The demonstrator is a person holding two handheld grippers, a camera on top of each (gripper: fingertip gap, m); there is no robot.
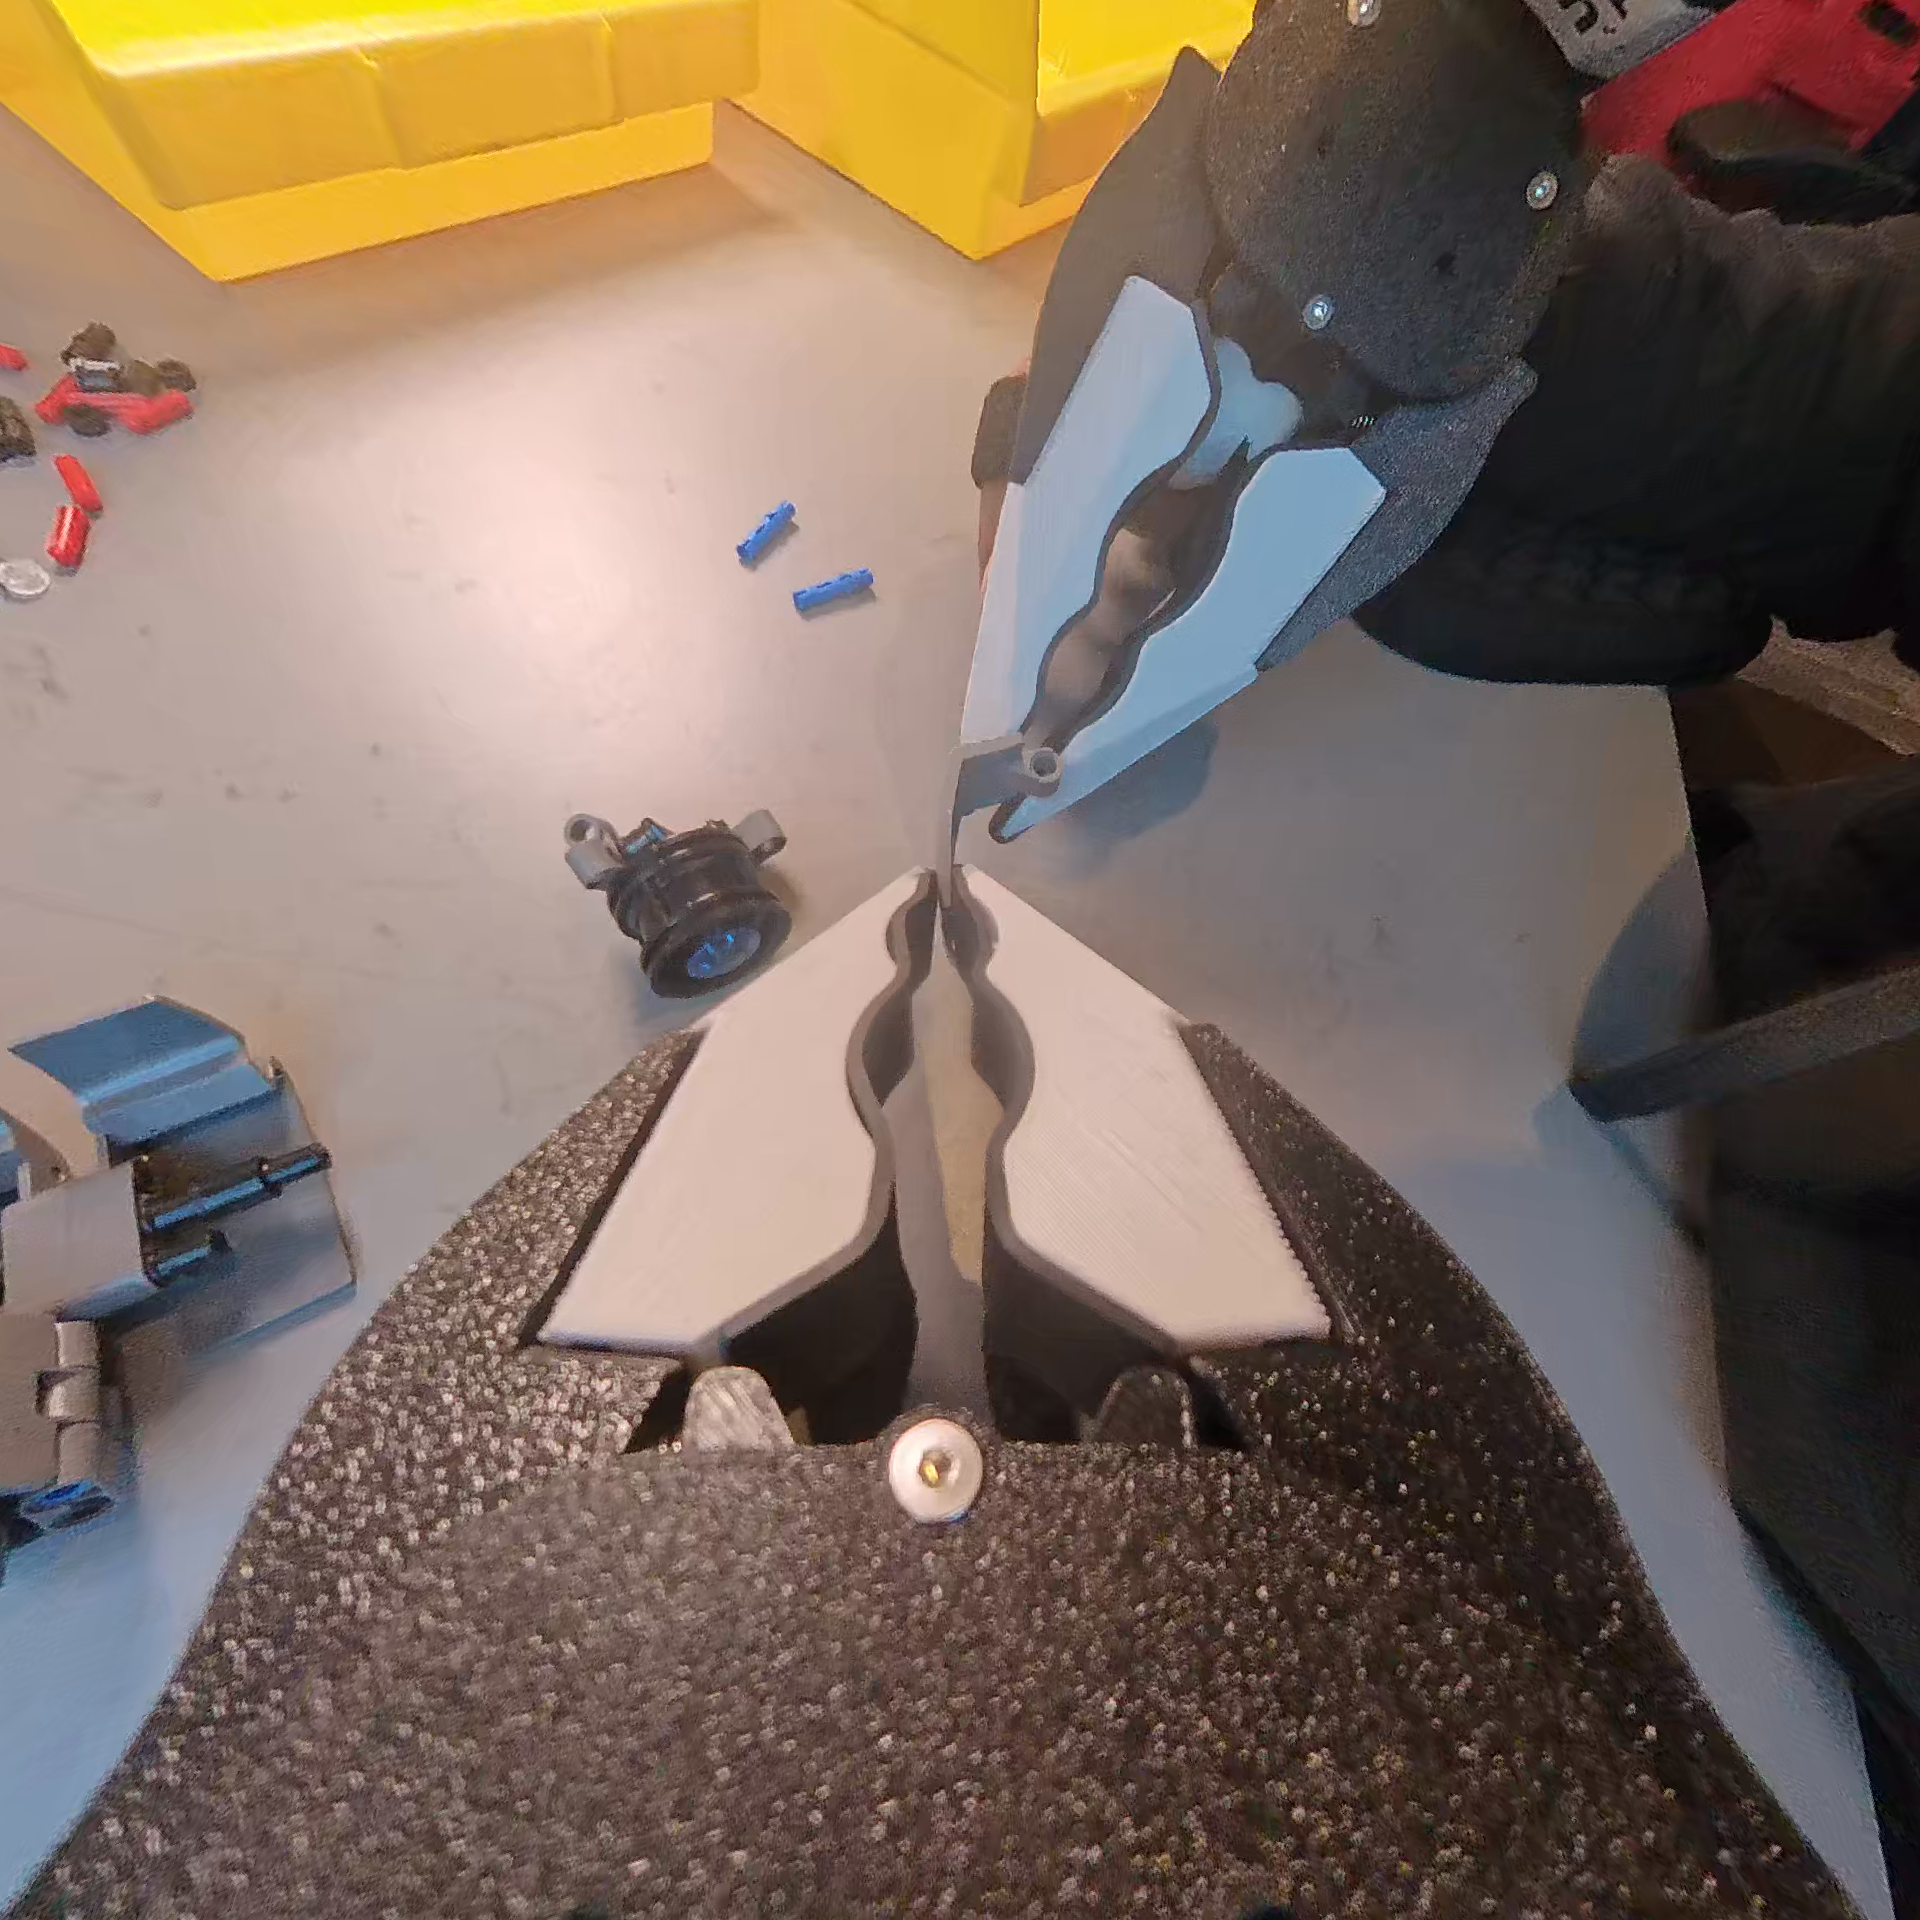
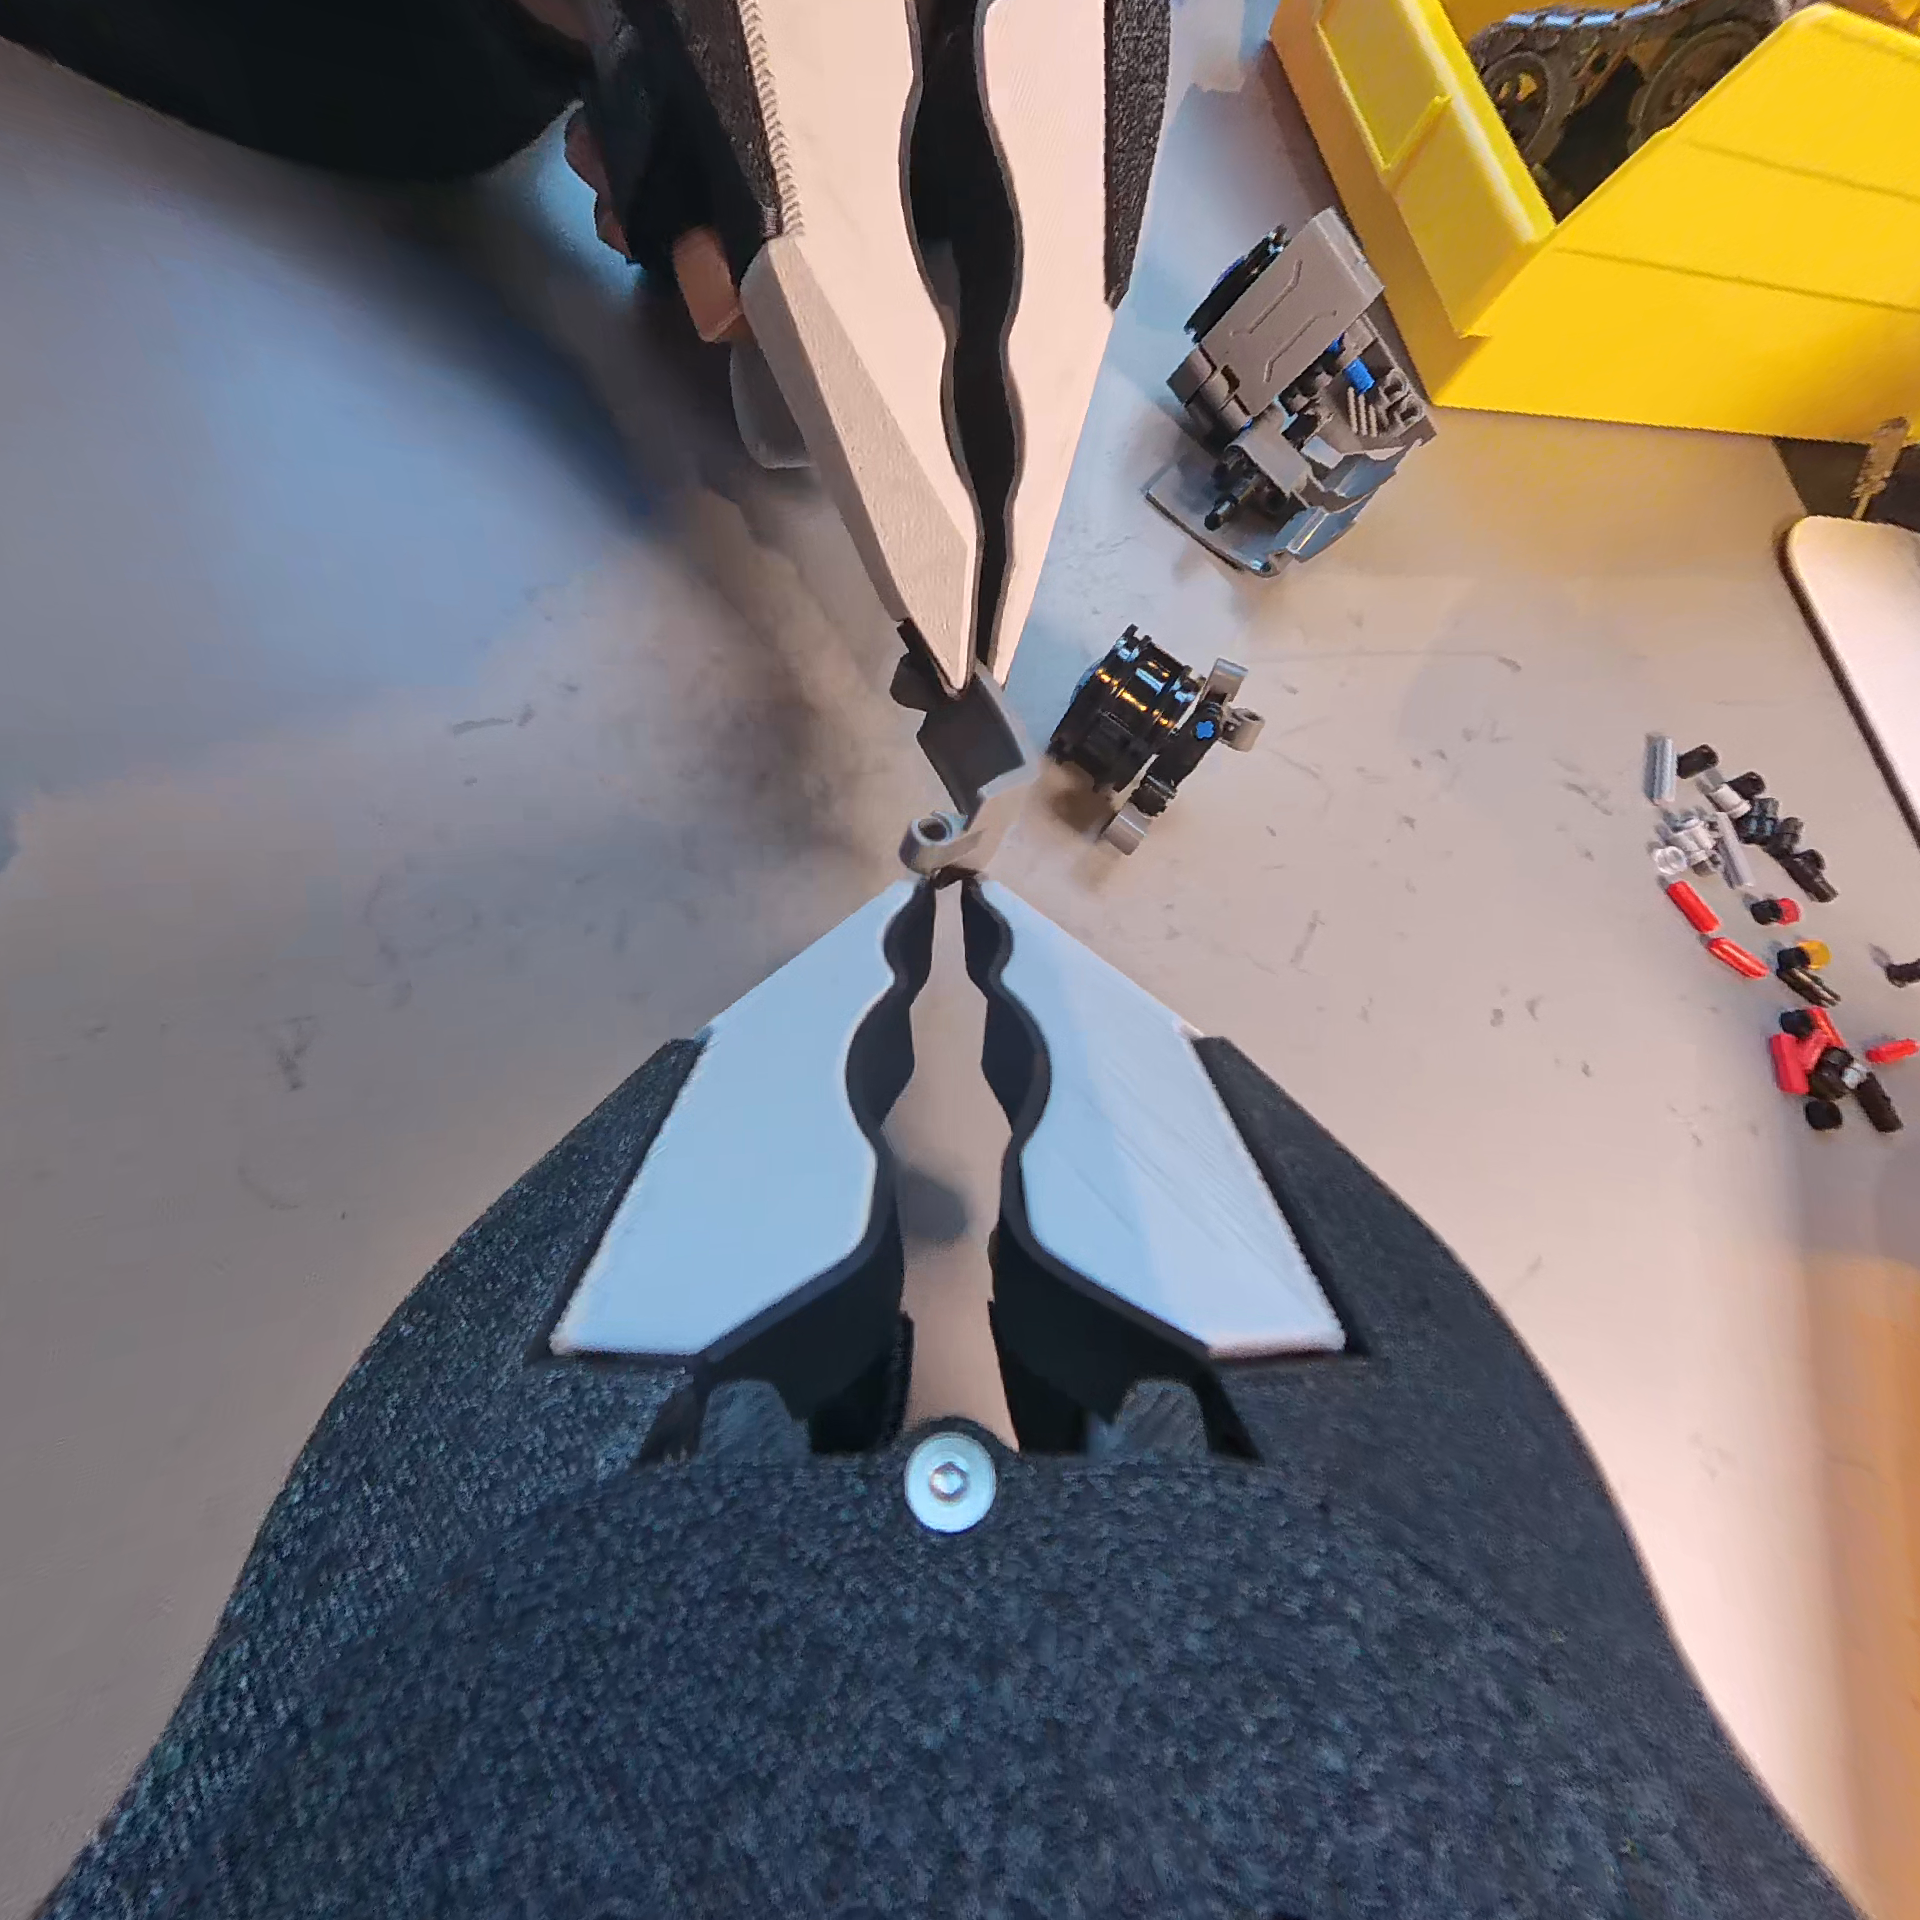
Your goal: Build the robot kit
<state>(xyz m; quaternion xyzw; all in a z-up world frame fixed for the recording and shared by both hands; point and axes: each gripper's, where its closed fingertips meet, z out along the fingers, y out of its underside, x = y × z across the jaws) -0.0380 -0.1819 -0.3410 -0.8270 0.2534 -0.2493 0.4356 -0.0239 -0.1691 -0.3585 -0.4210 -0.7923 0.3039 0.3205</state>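
A pale table (image 1: 436, 665) carried the scene, with two yellow bins (image 1: 416, 114) at its far edge beyond the left gripper (image 1: 948, 891); in the right wrist view one yellow bin (image 2: 1662, 239) stood far right of the right gripper (image 2: 948, 881), dark tracked parts showing inside it. Both grippers met over the table, each pinched down almost to closing on opposite ends of one small grey angled piece (image 1: 982, 800). The left gripper's tips clamped its thin lower end; the right gripper (image 1: 1023, 784), coming in from the upper right in the left wrist view, held the end with a round hole. In the right wrist view the same grey angled piece (image 2: 961, 790) sat just ahead of the right tips, the left gripper (image 2: 971, 665) reaching down from above. One grey brick-built assembly (image 1: 166, 1195) lay to the left of the left gripper, near its body. One black wheel hub (image 1: 686, 894) with grey arms and a blue centre rested just left of the left tips, apart from them. Two blue pins (image 1: 805, 561) lay farther ahead and left. A scatter of small red and black parts (image 1: 83, 447), too jumbled to count, lay at the far left. A gloved hand (image 1: 1662, 436) gripped the right gripper.
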